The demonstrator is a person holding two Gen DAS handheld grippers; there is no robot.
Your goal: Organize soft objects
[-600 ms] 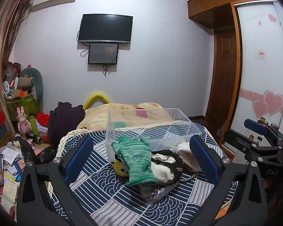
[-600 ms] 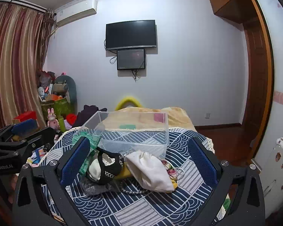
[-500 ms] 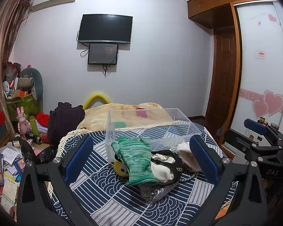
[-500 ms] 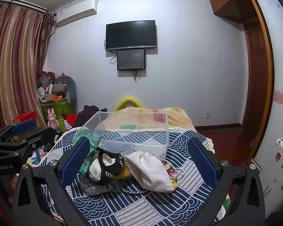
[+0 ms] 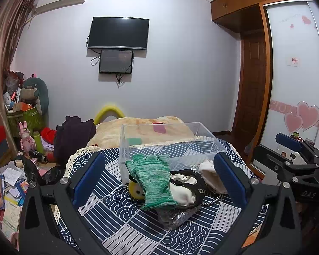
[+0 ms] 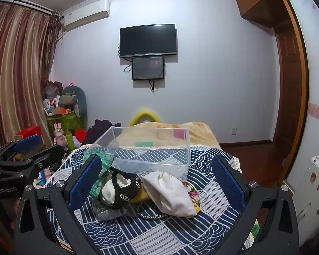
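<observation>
Grippers, your left [image 5: 159, 178] and right [image 6: 157, 180], both gape wide and hold nothing; between the pads lies a pile: glove [image 5: 153, 178], pouch [image 6: 170, 193], before the bin [image 6: 151, 148].

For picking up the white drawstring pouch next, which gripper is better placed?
Probably the right gripper: the white pouch lies centred between its open fingers. For the left gripper, also open, the pouch sits at the right finger, behind the green glove.
</observation>
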